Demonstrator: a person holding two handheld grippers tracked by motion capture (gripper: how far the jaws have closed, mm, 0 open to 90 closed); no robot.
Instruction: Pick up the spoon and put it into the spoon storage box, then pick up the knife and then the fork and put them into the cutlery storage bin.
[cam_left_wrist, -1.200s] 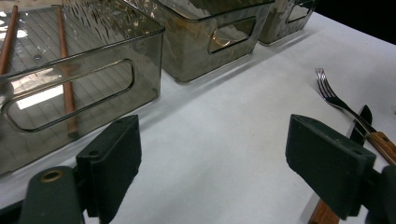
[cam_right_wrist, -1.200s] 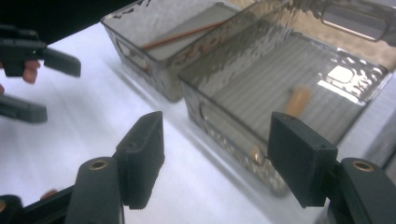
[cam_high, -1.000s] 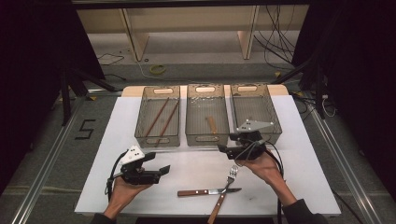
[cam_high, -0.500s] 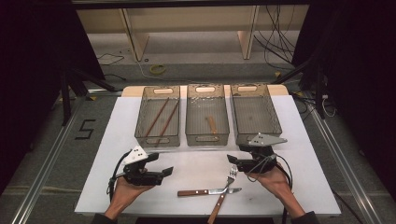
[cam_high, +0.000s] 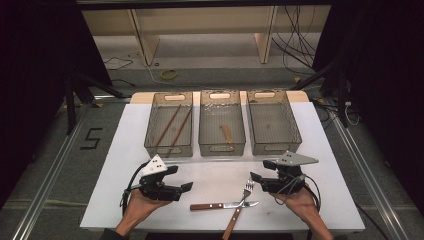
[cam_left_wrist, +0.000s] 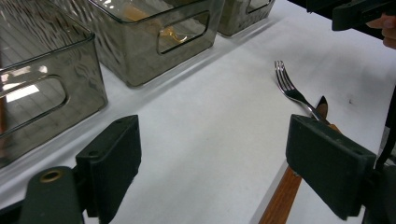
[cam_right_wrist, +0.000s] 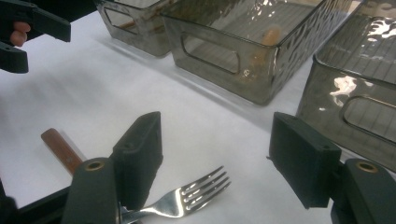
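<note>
My right gripper (cam_high: 261, 172), jaws spread and empty, hangs just right of the fork (cam_high: 241, 204), nearer than the left; its handle runs back toward me.

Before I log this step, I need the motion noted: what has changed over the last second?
The right gripper drew back from above the right bin toward the person and came down beside the fork, jaws open, holding nothing. The left gripper barely shifted, open too. Fork, knife, the three bins and their contents stayed put.
</note>
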